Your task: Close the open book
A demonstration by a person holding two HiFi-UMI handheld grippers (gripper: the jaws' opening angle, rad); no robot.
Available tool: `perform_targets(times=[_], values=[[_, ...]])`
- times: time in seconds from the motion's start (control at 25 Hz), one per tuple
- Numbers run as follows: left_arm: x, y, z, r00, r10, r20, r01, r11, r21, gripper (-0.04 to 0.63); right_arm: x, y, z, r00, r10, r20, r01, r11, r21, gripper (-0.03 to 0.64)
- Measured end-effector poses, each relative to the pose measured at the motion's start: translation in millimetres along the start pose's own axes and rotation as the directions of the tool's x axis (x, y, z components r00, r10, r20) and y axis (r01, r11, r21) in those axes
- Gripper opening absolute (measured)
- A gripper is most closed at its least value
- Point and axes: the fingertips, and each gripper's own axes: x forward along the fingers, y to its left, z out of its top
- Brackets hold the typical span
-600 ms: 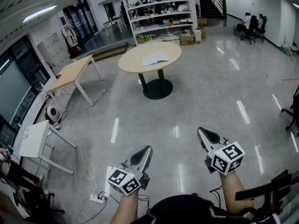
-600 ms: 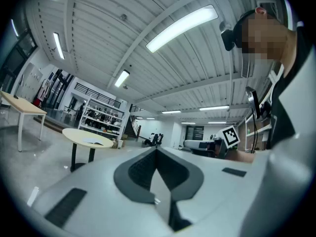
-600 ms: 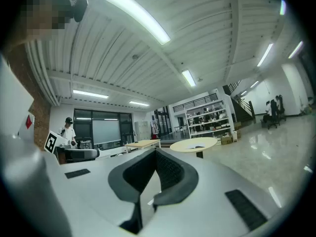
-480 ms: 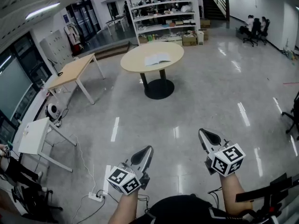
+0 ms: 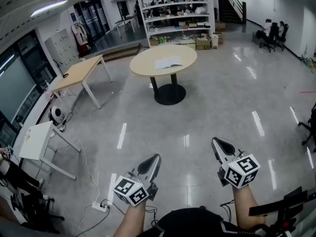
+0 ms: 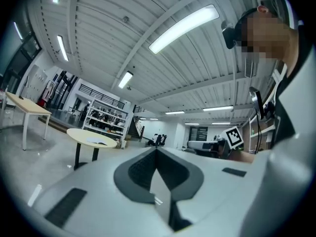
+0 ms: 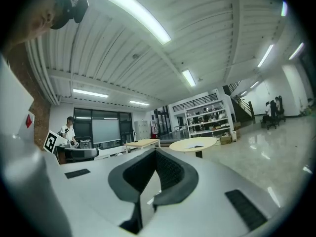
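White open book (image 5: 169, 62) lies on a round table (image 5: 143, 67) far ahead, more in line with the left gripper (image 5: 156, 158) than the right gripper (image 5: 216, 141), both closed and empty.

Open floor (image 5: 207, 112) runs from the left gripper (image 5: 155, 158) and right gripper (image 5: 216, 142) straight to the round table (image 5: 143, 63), wide enough to pass either side of it. The tabletop lies bare around the book (image 5: 168, 63); a pedestal (image 5: 170, 94) stands under its middle. Left of the way stand a long table (image 5: 79, 73) and a white table (image 5: 34, 141), and a power strip (image 5: 98, 206) with cable lies on the floor left of the left gripper. Shelves (image 5: 173, 14) block the far side; a chair (image 5: 309, 126) stands at the right edge.
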Motion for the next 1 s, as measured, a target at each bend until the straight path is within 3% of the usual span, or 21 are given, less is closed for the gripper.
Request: perform_targets(times=[0.44,1.0], values=[[-8,-3,0,1.0,-0.022,-0.007,0.022,1.0,0.007,-0.009,2,10,0,1.0,-0.006,0.007,0.006,1.0,0.004,-0.002],[-36,50,-6,0.998,-0.053,-0.03,0.052,0.998,-0.022,-0.009,51,30,-27,0.998,-0.054,-0.03,0.056,0.996,0.064,-0.002]])
